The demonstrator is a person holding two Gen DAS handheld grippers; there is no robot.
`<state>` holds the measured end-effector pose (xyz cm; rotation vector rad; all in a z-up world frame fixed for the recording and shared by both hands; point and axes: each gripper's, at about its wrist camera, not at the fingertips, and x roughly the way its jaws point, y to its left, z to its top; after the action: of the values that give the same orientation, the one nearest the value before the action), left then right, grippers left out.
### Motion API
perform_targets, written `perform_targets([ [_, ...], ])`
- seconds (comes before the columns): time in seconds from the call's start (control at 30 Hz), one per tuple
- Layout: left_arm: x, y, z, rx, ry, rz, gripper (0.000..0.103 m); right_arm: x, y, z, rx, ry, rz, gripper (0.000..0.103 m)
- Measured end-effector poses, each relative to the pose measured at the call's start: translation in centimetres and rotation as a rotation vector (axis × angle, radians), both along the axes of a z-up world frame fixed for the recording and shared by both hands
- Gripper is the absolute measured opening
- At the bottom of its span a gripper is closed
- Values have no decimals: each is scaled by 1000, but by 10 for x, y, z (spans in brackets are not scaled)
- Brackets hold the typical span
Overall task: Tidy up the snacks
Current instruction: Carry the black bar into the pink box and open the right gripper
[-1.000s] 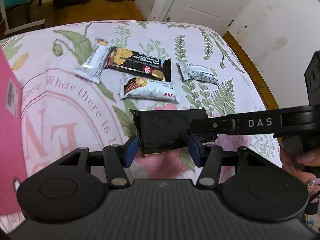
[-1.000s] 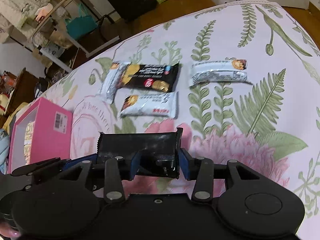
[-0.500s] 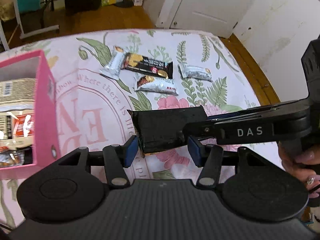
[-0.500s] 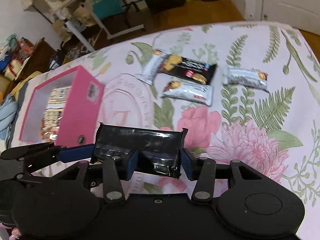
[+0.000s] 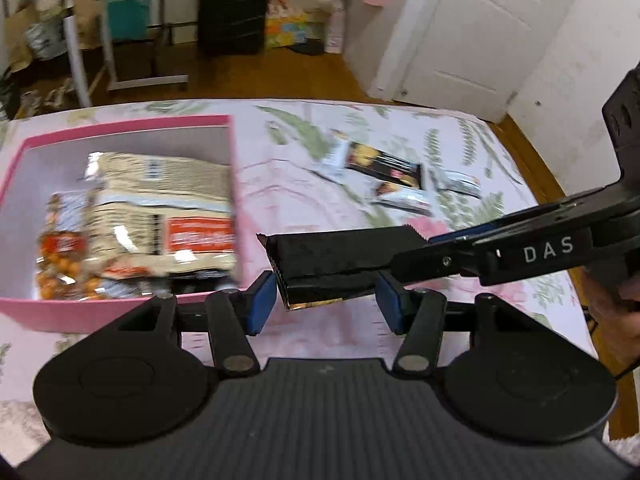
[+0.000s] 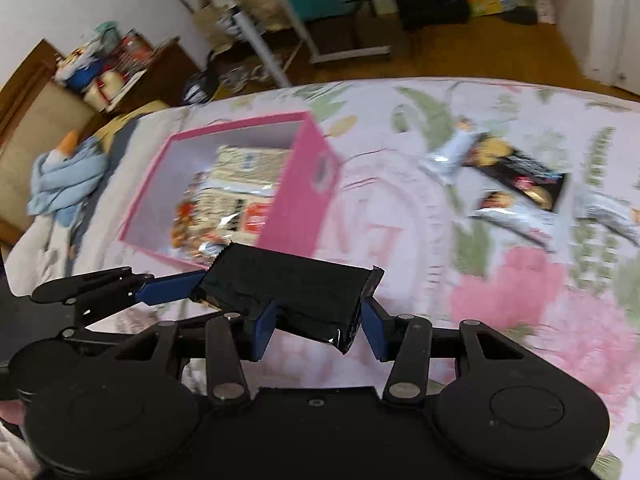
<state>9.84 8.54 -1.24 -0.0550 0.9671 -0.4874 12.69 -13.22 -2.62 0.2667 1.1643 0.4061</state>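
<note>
Black snack bar [image 5: 340, 254] between both tongs, blue cloth [image 6: 66, 172] (right view only)

Black tool [image 5: 326, 300], blue pads [image 5: 262, 306], white "DAS" lettering [image 5: 548, 247]

Bed [image 5: 304, 208] covered with floral sheet, pink flowers and green ferns. Lying directly on it: open pink box [image 5: 230, 148] toward the left, with snack packets inside; farther right, a close cluster of loose snack bars [image 5: 384, 164], one dark wrapper among silvery ones, another silvery bar [image 5: 460, 182] just beside them.
</note>
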Motion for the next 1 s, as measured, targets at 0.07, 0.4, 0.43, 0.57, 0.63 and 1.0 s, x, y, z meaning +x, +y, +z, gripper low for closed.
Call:
perform_targets([
  [0.07,2,20,1,-9,-6,36,53,4,17,0,13,-3,33,51],
  [0.4,17,103,-3,-81,-30,192,53,20,81,1,60,-90,158,46],
  [0.43,18,106,-6,-80,-25,204,53,20,84,-1,63,-99,161,46],
  [0.57,21,113,-13,-77,-24,209,53,25,94,-11,52,-112,170,46],
  [0.63,24,113,-17,-65,-30,221,53,30,98,-15,52,-125,176,46],
  [1.0,51,111,-60,94,21,293,57,46,124,-37,-60,-223,247,48],
])
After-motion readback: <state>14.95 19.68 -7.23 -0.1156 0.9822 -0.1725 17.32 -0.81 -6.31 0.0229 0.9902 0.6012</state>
